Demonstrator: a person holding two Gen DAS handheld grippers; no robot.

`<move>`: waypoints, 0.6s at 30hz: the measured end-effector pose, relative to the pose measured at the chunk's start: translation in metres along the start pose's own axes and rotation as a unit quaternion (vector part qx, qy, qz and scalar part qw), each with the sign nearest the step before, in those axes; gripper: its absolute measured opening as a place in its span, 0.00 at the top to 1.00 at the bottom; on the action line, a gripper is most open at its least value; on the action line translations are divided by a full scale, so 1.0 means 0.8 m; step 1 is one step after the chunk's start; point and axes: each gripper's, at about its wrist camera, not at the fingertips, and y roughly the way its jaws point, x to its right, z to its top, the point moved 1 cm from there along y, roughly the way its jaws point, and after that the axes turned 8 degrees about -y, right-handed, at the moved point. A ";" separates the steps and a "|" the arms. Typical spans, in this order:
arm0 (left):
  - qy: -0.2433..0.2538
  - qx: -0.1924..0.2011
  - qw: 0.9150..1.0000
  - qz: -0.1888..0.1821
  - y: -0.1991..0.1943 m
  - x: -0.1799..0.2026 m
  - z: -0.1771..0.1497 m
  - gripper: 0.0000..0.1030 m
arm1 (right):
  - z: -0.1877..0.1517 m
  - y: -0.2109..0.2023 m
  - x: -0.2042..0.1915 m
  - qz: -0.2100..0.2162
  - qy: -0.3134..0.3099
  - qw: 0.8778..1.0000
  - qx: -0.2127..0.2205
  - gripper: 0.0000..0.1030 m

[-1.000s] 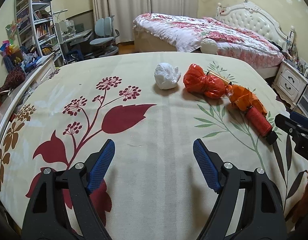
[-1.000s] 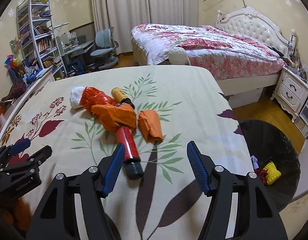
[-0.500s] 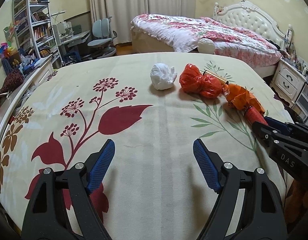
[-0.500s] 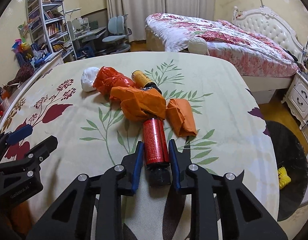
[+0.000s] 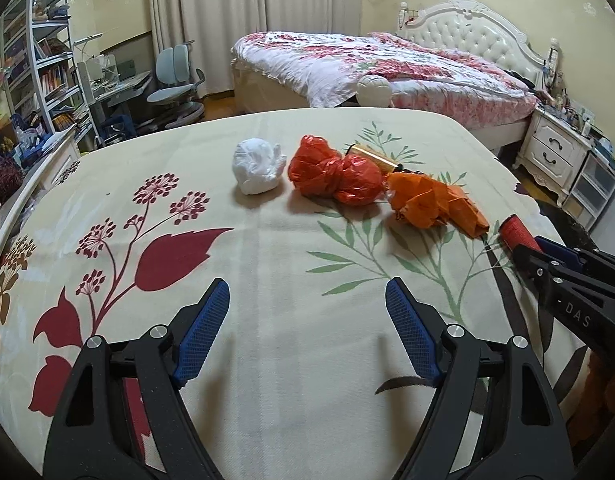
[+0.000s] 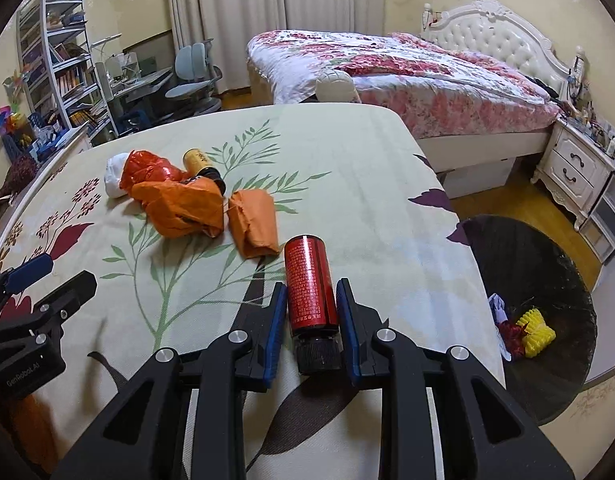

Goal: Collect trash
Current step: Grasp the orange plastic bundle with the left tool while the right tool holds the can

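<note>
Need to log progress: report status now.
Right gripper shut on red can. Left gripper open, empty. Black bin right of table, path clear. Orange wrappers left on tablecloth.

The left hand-held gripper [image 5: 307,332] is hovering over the floral cloth on the tabletop [image 5: 267,264], its blue pads spread wide with only cloth between them. Farther back, a white crumpled wad [image 5: 257,166] is lying just beside a red plastic bag [image 5: 333,176], with crumpled orange paper [image 5: 435,204] to the right. At the right edge, the right hand-held gripper [image 5: 547,250] is clamping a red can [image 5: 515,232].
</note>
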 end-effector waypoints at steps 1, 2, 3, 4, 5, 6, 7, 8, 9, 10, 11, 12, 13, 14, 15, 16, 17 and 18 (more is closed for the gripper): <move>0.001 0.000 1.000 -0.004 0.002 0.005 0.002 0.24 | 0.002 0.003 0.001 0.000 0.001 1.000 0.001 0.74; 0.003 -0.001 1.000 -0.009 0.005 0.010 0.005 0.24 | 0.004 0.005 0.003 0.000 0.002 1.000 0.001 0.74; 0.004 -0.001 1.000 -0.013 0.008 0.016 0.007 0.24 | 0.007 0.008 0.004 0.001 0.003 1.000 0.000 0.74; 0.006 -0.001 1.000 -0.016 0.011 0.021 0.009 0.24 | 0.009 0.011 0.005 0.002 0.004 1.000 -0.001 0.74; 0.008 -0.001 1.000 -0.018 0.014 0.027 0.011 0.24 | 0.011 0.014 0.007 0.003 0.005 1.000 -0.001 0.74; 0.010 -0.001 1.000 -0.020 0.016 0.031 0.013 0.24 | 0.013 0.015 0.009 0.004 0.006 1.000 0.000 0.74; 0.012 0.000 1.000 -0.022 0.018 0.034 0.014 0.24 | 0.015 0.017 0.011 0.004 0.007 1.000 0.000 0.74; 0.014 0.001 1.000 -0.024 0.020 0.038 0.016 0.24 | 0.016 0.020 0.012 0.005 0.008 1.000 -0.001 0.74; 0.016 0.003 0.999 -0.027 0.023 0.042 0.019 0.24 | 0.017 0.021 0.014 0.006 0.009 1.000 -0.001 0.74; 0.017 0.003 0.999 -0.030 0.025 0.046 0.021 0.24 | 0.018 0.022 0.016 0.007 0.011 1.000 -0.001 0.74; 0.018 0.004 0.999 -0.032 0.028 0.049 0.023 0.24 | 0.019 0.023 0.018 0.007 0.012 1.000 -0.001 0.74; 0.019 0.004 0.999 -0.032 0.030 0.052 0.026 0.24 | 0.021 0.024 0.020 0.007 0.013 1.000 -0.001 0.74; 0.019 0.004 0.999 -0.033 0.033 0.054 0.028 0.24 | 0.021 0.025 0.022 0.008 0.014 1.000 -0.002 0.74; 0.019 0.004 0.999 -0.034 0.036 0.056 0.031 0.24 | 0.022 0.027 0.023 0.009 0.015 1.000 -0.003 0.74; 0.018 0.004 0.999 -0.035 0.037 0.058 0.033 0.24 | 0.022 0.029 0.025 0.010 0.017 1.000 -0.006 0.74; 0.018 0.005 0.999 -0.035 0.040 0.060 0.035 0.24 | 0.022 0.031 0.027 0.014 0.020 1.000 -0.009 0.74; 0.019 0.006 0.999 -0.035 0.043 0.063 0.038 0.23 | 0.021 0.033 0.028 0.017 0.023 1.000 -0.011 0.74; 0.020 0.007 0.999 -0.034 0.046 0.065 0.041 0.23 | 0.020 0.033 0.030 0.020 0.026 0.999 -0.011 0.74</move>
